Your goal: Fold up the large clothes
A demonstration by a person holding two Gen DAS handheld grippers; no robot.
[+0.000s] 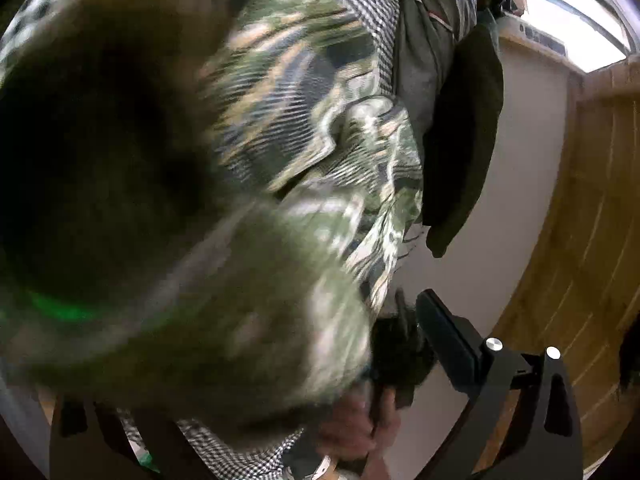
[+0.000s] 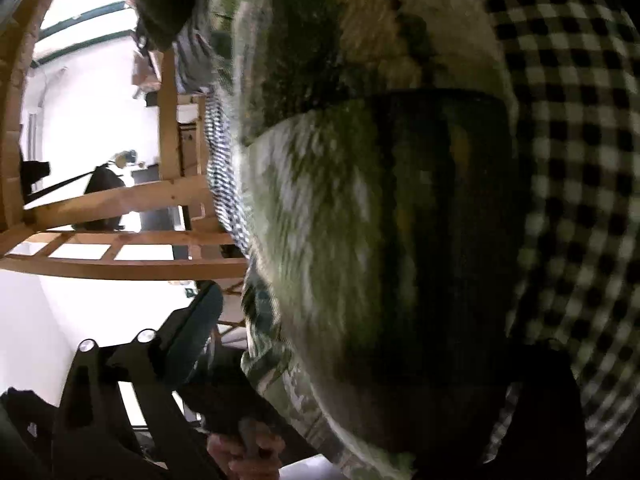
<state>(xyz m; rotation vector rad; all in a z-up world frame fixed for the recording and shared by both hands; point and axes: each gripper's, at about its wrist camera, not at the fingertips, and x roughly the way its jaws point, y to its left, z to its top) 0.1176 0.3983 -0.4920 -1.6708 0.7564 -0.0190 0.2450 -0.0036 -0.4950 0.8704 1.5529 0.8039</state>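
Camouflage garment (image 1: 320,128) filled both lenses, blurred, draped over a checked cloth (image 2: 580,120). Your right gripper (image 2: 360,320) stood wide, the garment bulging between its fingers (image 2: 200,320); no pinch could be confirmed. Your left gripper (image 1: 248,360) was smothered apart from one finger (image 1: 448,340); its state could not be told. Judged step: regrasping mid-fold. Next, you needed a clear edge to clamp. Only the left view showed dark clothes hanging (image 1: 464,140); only the right showed a wooden frame (image 2: 120,204).
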